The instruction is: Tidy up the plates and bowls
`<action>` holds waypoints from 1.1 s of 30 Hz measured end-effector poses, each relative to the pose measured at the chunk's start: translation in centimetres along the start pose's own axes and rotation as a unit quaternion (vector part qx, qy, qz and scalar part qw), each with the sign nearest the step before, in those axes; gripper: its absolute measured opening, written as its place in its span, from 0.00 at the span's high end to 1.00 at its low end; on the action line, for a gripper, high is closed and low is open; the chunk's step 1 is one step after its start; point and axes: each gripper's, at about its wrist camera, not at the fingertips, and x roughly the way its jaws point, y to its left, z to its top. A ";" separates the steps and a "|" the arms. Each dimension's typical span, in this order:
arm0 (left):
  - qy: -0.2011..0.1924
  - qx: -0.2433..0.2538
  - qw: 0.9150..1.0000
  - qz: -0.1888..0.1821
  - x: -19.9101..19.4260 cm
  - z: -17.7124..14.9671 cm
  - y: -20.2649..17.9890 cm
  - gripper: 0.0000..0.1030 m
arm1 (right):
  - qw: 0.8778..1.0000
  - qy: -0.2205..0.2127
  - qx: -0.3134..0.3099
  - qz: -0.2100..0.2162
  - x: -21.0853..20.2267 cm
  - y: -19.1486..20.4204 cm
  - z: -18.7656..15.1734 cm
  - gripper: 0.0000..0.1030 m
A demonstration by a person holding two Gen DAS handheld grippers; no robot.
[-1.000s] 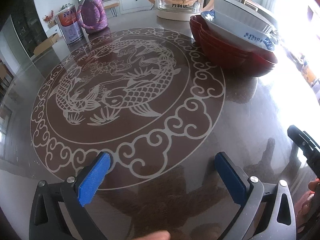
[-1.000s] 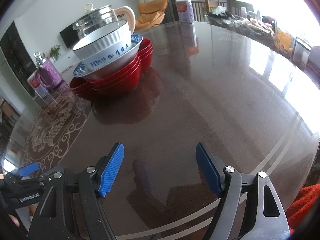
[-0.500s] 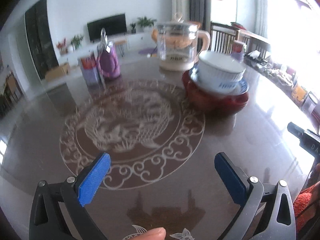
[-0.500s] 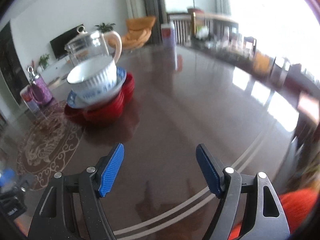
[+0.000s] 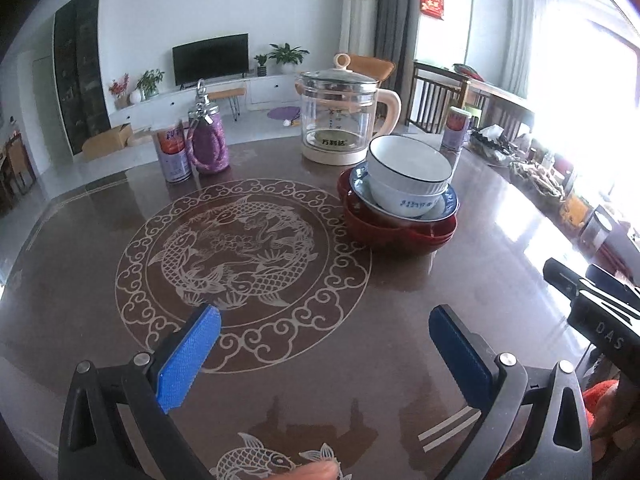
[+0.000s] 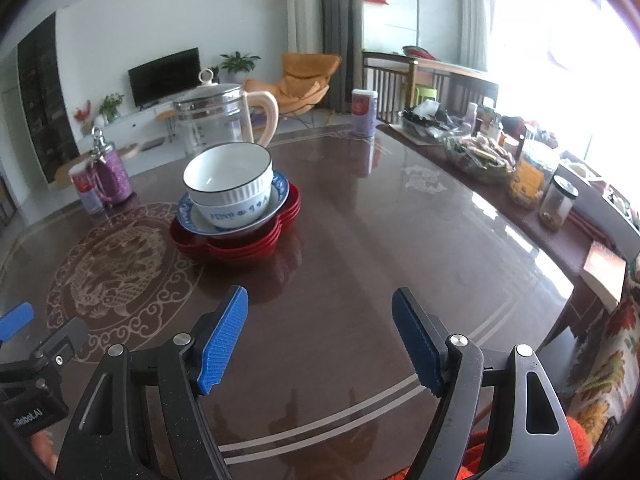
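We hold both the left gripper and right gripper open and empty; the stack looks finished, nothing left but backing off

- Daylight floods in from the windows on the right, blown out to white.
- Glare streaks across the glossy table, which mirrors nearby things.
- Fisheye bending curves the walls; corners vignette to black.
- Focus is fairly sharp; items near the glare are perhaps washed out.
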 end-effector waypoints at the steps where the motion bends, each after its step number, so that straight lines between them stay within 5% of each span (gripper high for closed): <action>1: 0.001 -0.001 1.000 0.002 0.0 -0.1 0.0 0.00 | 1.000 -0.001 0.001 0.002 -0.2 0.0 0.1 0.24; 10: 0.011 -0.006 1.000 0.015 -1.1 -0.1 -0.1 0.00 | 1.000 -0.006 0.000 0.015 -2.5 -0.3 0.0 0.24; 18: 0.024 -0.030 0.999 -0.013 -3.9 1.0 0.2 0.00 | 0.999 -0.028 0.007 0.031 -7.1 -0.5 0.3 0.24; 33: -0.079 0.020 0.996 0.034 -9.9 2.1 -1.7 0.00 | 0.996 -0.066 -0.008 0.059 -9.6 0.0 0.5 0.24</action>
